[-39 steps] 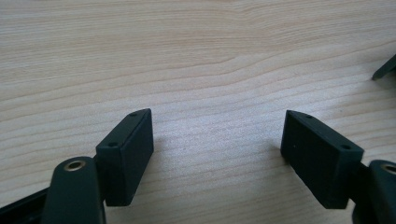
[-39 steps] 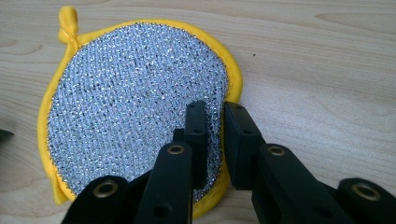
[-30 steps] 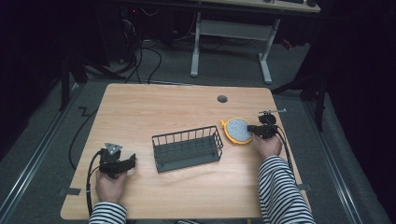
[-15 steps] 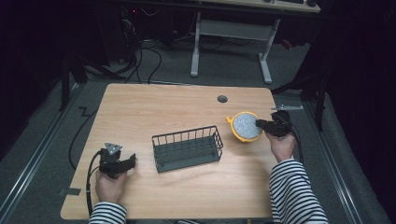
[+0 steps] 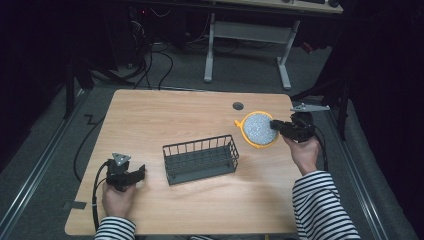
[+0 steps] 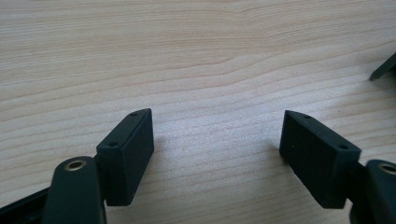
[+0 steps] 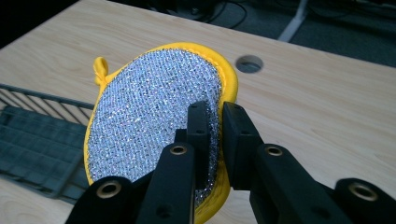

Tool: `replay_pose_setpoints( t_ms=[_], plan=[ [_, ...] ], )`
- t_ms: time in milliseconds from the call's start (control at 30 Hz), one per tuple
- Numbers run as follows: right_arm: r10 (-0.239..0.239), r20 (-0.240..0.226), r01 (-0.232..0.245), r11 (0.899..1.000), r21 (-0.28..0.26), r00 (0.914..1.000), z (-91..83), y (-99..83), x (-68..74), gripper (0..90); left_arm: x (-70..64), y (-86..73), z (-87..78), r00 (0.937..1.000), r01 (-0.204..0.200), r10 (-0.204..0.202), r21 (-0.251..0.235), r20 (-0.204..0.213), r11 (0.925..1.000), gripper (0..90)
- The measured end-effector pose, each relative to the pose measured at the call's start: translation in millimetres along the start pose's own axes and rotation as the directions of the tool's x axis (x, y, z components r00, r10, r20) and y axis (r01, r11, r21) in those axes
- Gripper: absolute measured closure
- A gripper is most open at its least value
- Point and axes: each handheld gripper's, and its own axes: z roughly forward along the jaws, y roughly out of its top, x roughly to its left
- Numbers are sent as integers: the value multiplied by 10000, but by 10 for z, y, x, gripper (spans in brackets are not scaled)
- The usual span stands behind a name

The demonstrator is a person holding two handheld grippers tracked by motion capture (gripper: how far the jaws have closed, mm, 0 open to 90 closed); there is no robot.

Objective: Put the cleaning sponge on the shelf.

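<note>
Dark room all around, with a grey floor [image 5: 45, 165], black cables [image 5: 155, 60] and a white-legged stand [image 5: 247, 45] behind the desk. Light wood desk [image 5: 165, 115] with wavy grain and a small round hole [image 5: 238, 106] near the far edge. Dark wire basket [image 5: 201, 159] in the middle, empty. Round scrubber [image 5: 258, 129], sparkly silver with a yellow rim, lifted just off the desk, right of the basket and close to it, tipped up on its edge. Right gripper [image 5: 280, 127] pinching the scrubber's edge, fingers [image 7: 198, 130] clenched on it, one on the silver face. Left gripper [image 5: 141, 171] low over bare wood near the front left, fingers [image 6: 128, 149] spread wide, nothing between them.
</note>
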Motion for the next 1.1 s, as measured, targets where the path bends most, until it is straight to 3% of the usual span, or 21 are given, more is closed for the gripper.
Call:
replay_pose_setpoints(
  t_ms=[233, 633, 800, 1100],
  plan=[
    [-673, -833, 663, 9977, -143, 9942, 39, 175, 343, 822, -1, 0, 1, 10000, -6, 6, -11, 17, 10000, 267],
    [-1491, -1711, 1521, 9884, 42, 9739, 445, 265, 859, 821, -1, 0, 1, 10000, -4, 4, -12, 18, 10000, 266],
    [-1793, -1825, 1840, 9829, 88, 9667, 582, 239, 980, 819, -2, 0, 1, 10000, -7, 7, -11, 18, 10000, 266],
    [-1964, -2011, 2052, 9784, 241, 9597, 701, 157, 1054, 817, -1, 0, 1, 10000, -8, 8, -12, 27, 10000, 266]
  ],
)
